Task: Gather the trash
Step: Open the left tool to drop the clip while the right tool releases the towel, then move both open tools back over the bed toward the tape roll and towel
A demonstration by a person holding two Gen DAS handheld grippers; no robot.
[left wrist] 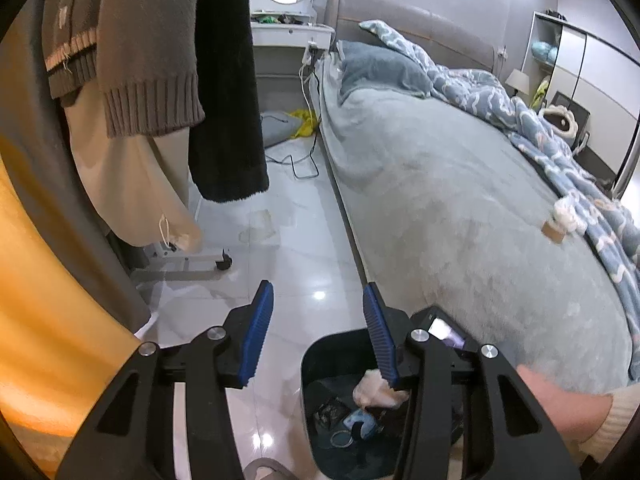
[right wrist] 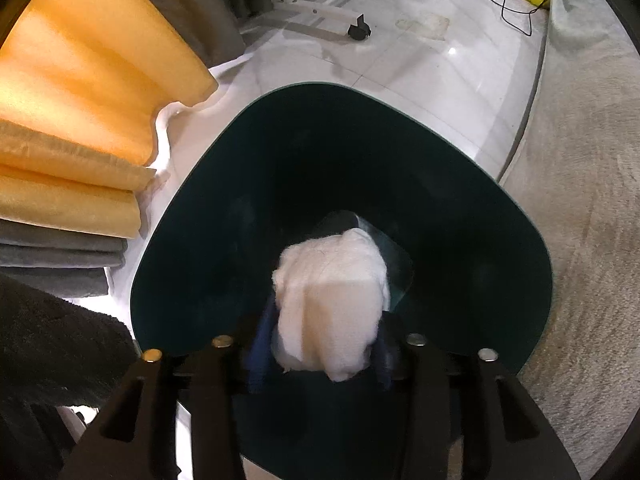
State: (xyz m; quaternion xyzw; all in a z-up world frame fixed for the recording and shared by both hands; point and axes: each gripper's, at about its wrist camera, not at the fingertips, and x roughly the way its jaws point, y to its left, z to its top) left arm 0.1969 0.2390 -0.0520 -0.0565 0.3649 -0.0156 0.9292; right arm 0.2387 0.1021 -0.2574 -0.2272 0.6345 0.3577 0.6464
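Left wrist view: left gripper [left wrist: 318, 332], jaws apart and empty, above the floor beside the bed [left wrist: 460, 208]. Dark bin [left wrist: 310, 368] is partly hidden behind its arm; the contents are murky.

Right wrist view: right gripper [right wrist: 320, 344] over the bin [right wrist: 532, 276], white tissue wad [right wrist: 332, 304] between its jaws; the pads are mostly hidden, so can't tell if they grip.

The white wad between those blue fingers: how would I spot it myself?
Find the dark bin on the pale floor beside the bed. Over its mouth, the right gripper has a crumpled tissue wad between its fingers, the only white thing against the dark inside.
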